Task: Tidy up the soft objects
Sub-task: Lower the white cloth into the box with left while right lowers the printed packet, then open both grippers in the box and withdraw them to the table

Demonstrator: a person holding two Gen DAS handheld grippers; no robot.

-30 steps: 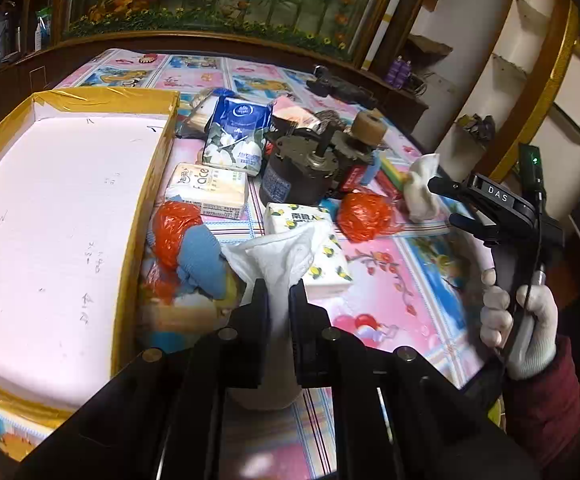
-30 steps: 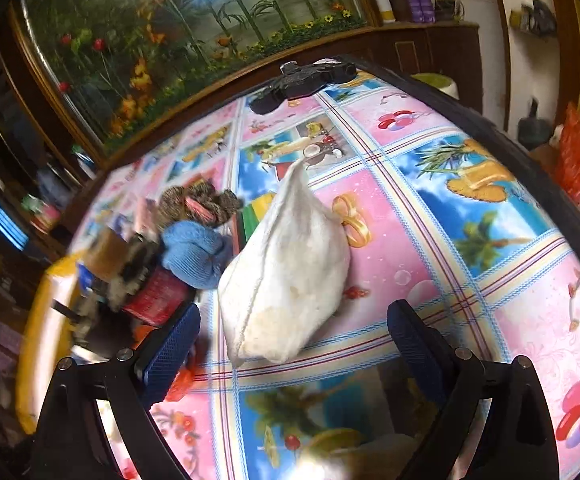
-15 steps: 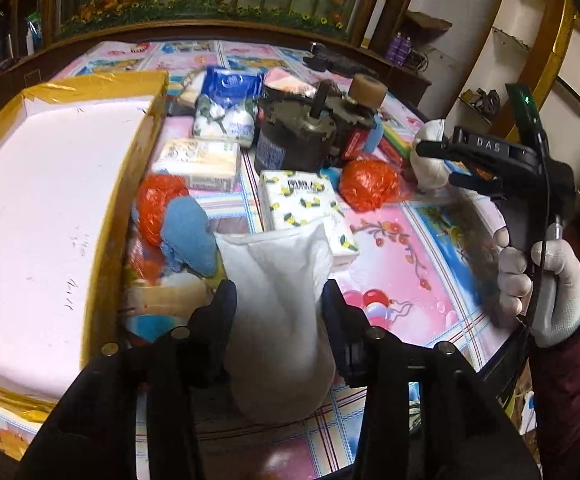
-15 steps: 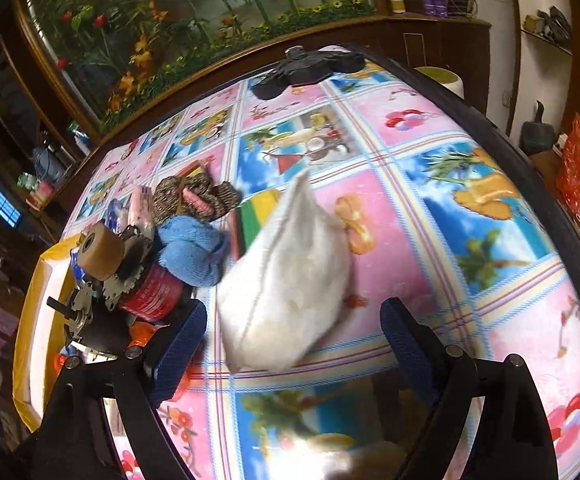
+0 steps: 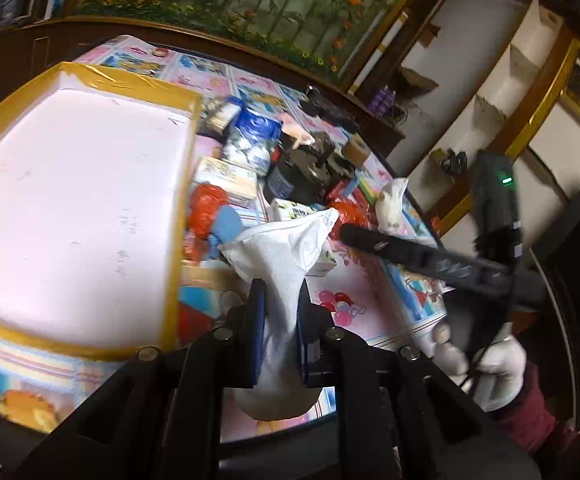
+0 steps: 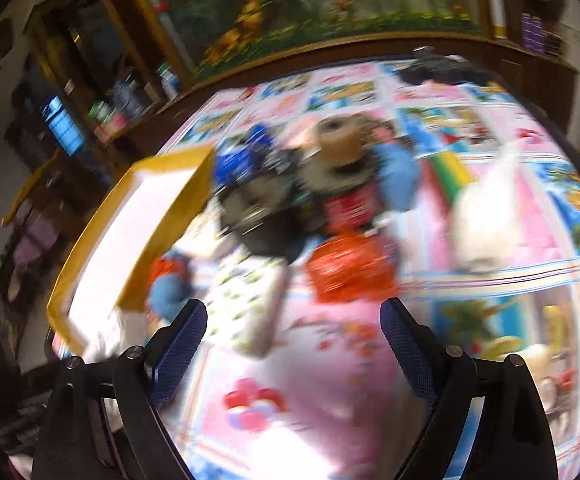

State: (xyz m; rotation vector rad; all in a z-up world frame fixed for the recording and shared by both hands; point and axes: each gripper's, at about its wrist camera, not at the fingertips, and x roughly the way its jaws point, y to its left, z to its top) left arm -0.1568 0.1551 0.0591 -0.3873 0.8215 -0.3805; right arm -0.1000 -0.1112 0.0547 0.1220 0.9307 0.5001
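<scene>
We see the yellow-rimmed tray [image 5: 178,152] at left, our left gripper [image 5: 278,336] having just closed, clamped on the white pouch [image 5: 286,248] beside the tray, orange bag [image 6: 346,268] centre, our right gripper [image 6: 294,344] wide, empty.

Grey motor [image 5: 296,176], tape roll [image 5: 356,150]

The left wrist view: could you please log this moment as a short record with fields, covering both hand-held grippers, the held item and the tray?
left hand-held gripper: has just been closing, now shut on the white pouch
right hand-held gripper: open, nothing between the pads
tray: yellow-edged, pink inside, left of the clutter
second white pouch: lying on the tablecloth
right view: blurred
</scene>
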